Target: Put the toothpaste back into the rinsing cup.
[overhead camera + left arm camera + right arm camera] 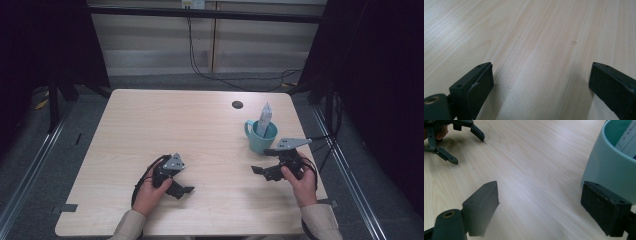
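A teal mug [261, 137] stands upright on the right half of a light wooden table [165, 125], with its handle on the left as the high view shows it. A pale folded packet [264, 120] stands inside the mug and rises above the rim. In the right gripper view the mug wall [606, 170] sits at the right edge, just behind the right-hand jaw; contact between jaw and mug cannot be determined.

The right gripper [266, 166] sits just in front of the mug, held in the person's right hand [300, 182]. Its jaws are spread wide with bare table between them and nothing gripped, as its own view [540, 200] confirms.

The left gripper [181, 186] is low over the near left-centre of the table, well apart from the mug, held in the left hand [150, 192]. Its own view [540, 80] shows the jaws spread wide with bare wood between them. The same gripper appears farther off in the right gripper view [466, 145], jaws apart.

A small dark round hole [237, 104] lies in the table beyond the mug. Cables [225, 75] run across the floor behind the table.
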Action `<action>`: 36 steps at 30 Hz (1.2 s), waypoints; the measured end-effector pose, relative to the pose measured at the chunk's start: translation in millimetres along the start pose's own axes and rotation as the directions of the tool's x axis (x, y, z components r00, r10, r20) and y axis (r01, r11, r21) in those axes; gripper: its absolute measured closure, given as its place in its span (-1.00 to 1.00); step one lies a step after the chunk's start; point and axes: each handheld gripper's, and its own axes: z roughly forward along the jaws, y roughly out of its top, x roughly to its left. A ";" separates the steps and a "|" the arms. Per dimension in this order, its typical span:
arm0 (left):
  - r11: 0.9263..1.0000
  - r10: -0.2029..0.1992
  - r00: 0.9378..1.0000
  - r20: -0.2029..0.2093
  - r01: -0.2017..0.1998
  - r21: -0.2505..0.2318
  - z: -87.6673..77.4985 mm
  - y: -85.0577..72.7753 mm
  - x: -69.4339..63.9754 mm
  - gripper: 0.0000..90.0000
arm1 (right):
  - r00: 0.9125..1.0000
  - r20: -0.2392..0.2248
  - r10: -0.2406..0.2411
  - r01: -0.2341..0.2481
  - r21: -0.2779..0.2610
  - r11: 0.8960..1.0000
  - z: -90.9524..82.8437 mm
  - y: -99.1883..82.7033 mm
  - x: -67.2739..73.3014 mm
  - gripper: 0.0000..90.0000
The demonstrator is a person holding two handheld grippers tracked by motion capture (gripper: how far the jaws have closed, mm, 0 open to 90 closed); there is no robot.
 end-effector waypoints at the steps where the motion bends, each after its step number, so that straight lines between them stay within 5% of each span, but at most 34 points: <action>1: 1.000 0.000 1.000 0.000 0.000 0.000 0.0 0.0 0.0 -0.88 | 1.000 -0.001 0.000 0.000 0.000 1.000 1.1 -1.4 0.5 -0.68; 36: 1.000 0.001 1.000 0.000 -0.001 -0.001 0.2 0.0 -0.1 -0.88 | 0.999 -0.042 -0.025 0.028 0.083 0.996 34.5 -46.1 21.6 -0.68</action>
